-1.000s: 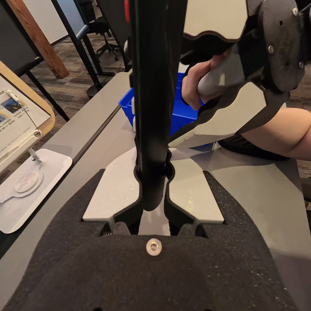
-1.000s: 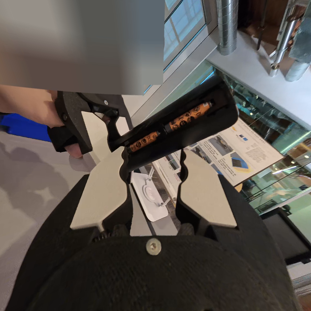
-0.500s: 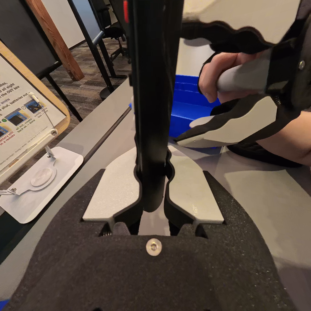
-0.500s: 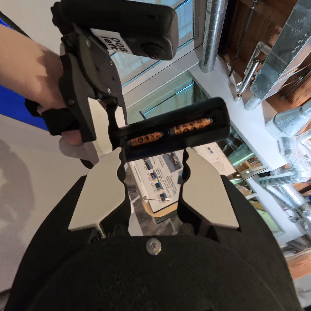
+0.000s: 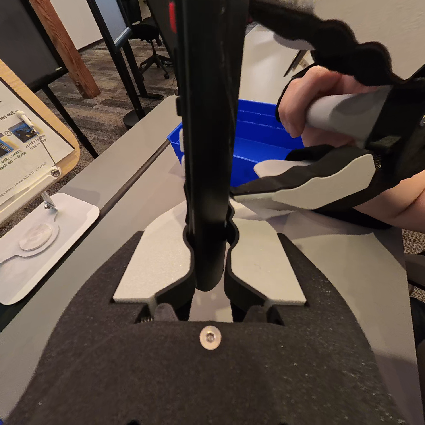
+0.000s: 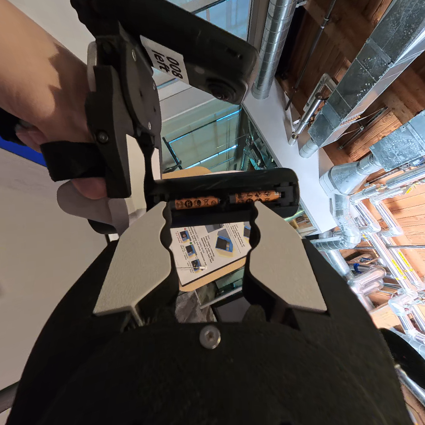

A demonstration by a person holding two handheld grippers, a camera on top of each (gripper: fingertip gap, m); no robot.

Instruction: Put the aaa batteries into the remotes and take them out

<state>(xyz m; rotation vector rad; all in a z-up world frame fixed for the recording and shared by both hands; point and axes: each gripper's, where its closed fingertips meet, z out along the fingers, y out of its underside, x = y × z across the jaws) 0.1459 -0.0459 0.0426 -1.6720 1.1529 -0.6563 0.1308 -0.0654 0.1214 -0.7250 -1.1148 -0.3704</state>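
My left gripper is shut on the lower end of a black remote and holds it upright above the grey table. In the right wrist view the remote lies crosswise with its battery bay open. Two orange AAA batteries sit end to end in the bay. My right gripper is open and empty, with its fingertips either side of the bay, just in front of the batteries. Its lower finger shows right of the remote in the left wrist view.
A blue bin stands on the table behind the remote. An instruction sheet on a wooden board stands at the left on a white base. The table's left edge runs close by, with floor and chairs beyond.
The right gripper has swung round and closed in, so the remote's open bay now lies level across its fingertips. The left gripper keeps its hold on the remote.
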